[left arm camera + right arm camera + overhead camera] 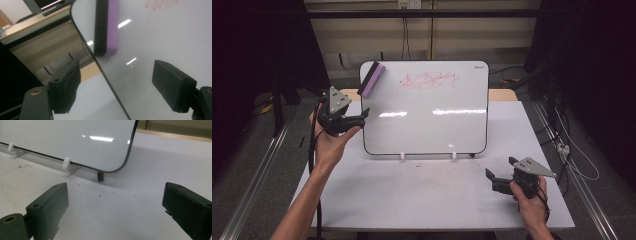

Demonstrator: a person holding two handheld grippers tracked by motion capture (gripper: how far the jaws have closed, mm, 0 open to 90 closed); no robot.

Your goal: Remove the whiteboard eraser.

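The purple-and-black eraser (pixel 371 79) sticks to the far left corner of the upright whiteboard (pixel 427 125), left of a red scribble (pixel 429 80). The left gripper (pixel 362 117) hangs just beside the board's left edge, below the eraser and apart from it, jaws spread with nothing between them. The right gripper (pixel 499 167) sits low over the white surface (pixel 422 195) at near right, jaws spread wide and empty.
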